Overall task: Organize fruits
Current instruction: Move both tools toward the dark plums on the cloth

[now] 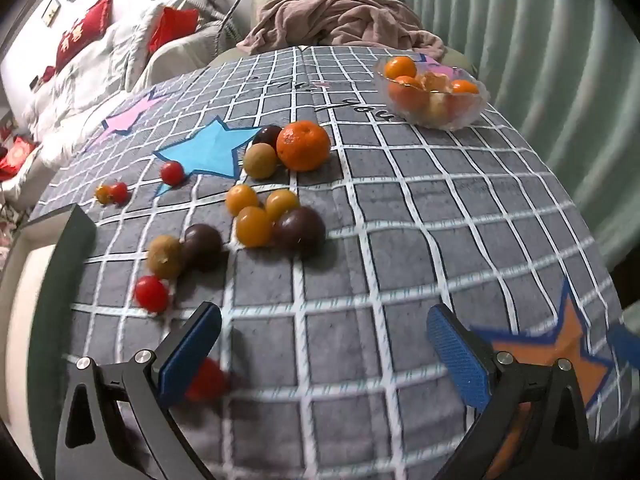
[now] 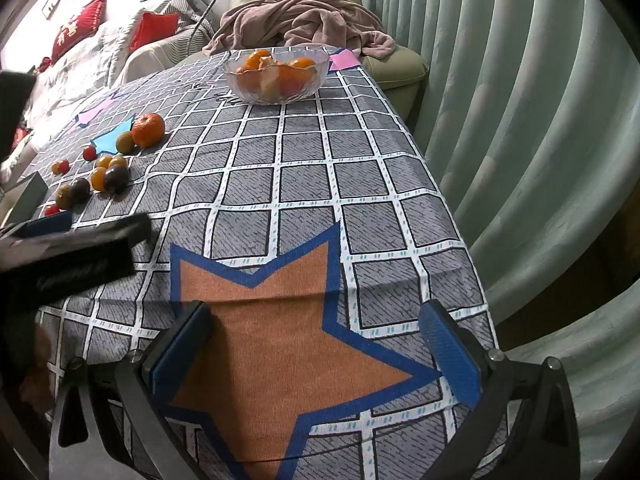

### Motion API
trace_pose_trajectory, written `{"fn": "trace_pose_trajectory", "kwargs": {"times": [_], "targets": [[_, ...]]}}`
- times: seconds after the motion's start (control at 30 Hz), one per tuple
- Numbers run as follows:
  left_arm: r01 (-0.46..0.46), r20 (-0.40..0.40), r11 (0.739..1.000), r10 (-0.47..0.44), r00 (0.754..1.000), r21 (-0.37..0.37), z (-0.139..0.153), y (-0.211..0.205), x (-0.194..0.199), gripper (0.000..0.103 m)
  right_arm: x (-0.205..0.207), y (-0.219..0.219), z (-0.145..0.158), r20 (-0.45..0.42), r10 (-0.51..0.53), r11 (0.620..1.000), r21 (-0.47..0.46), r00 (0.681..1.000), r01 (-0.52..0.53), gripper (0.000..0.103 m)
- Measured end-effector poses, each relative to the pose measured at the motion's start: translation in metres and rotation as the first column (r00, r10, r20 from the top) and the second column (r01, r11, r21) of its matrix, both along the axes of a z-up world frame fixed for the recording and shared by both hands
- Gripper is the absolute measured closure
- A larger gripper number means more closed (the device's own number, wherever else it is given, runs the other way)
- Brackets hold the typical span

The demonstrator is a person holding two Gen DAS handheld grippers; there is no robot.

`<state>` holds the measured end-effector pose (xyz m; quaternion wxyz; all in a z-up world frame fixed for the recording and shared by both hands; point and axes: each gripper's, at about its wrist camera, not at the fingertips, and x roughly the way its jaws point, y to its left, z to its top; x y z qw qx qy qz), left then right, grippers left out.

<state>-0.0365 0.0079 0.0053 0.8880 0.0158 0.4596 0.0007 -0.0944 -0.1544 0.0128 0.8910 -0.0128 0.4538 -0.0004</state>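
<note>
Loose fruit lies on the grey checked tablecloth [image 1: 440, 216]: a big mandarin [image 1: 303, 145], two brown kiwis [image 1: 260, 160], dark passion fruits [image 1: 299, 227], several yellow-orange kumquats [image 1: 253, 226] and red cherry tomatoes [image 1: 151, 294]. A glass bowl [image 1: 434, 94] holding mandarins stands at the far right; the right wrist view has the bowl [image 2: 274, 74] at the far middle. My left gripper [image 1: 324, 348] is open over the cloth, a blurred red tomato [image 1: 206, 380] beside its left finger. My right gripper [image 2: 316, 354] is open above the orange star [image 2: 272, 320], nothing between its pads.
A dark green box [image 1: 66, 264] stands at the table's left edge. Behind the table is an armchair with a pink blanket [image 1: 340, 20], a sofa with red cushions [image 1: 86, 34] on the left and green curtains [image 2: 520, 120] on the right. The left gripper's body [image 2: 68, 252] crosses the right wrist view.
</note>
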Motion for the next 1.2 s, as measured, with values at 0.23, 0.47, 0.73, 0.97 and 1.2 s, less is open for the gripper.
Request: {"fn": "trace_pose_trajectory", "kwargs": {"times": [0.23,0.47,0.73,0.97,1.2], "targets": [[0.02,-0.002,0.999,-0.02,1.0,-0.039,0.027,0.023,-0.028,0.0,-0.002,0.0,0.001,-0.008,0.001,1.0,-0.004,1.0,-0.001,0.0],[0.024,-0.002,1.0,-0.024,1.0,-0.02,0.037,0.049,-0.059,0.0,-0.009,0.012,0.005,-0.08,0.014,0.999,0.038,0.997,-0.011,0.0],[-0.009,-0.037,1.0,0.008,0.999,-0.017,0.032,0.08,-0.091,0.0,-0.026,0.047,0.026,-0.094,0.12,0.99,0.085,0.988,-0.112,0.0],[-0.067,-0.076,0.997,0.064,0.995,-0.044,0.025,0.102,-0.114,0.0,-0.036,0.079,0.04,-0.097,0.184,0.98,0.09,0.978,-0.176,0.0],[-0.074,-0.068,0.997,0.072,0.995,-0.021,0.024,0.108,-0.13,0.0,-0.046,0.095,0.044,-0.104,0.212,0.976,0.081,0.972,-0.205,0.0]]}}
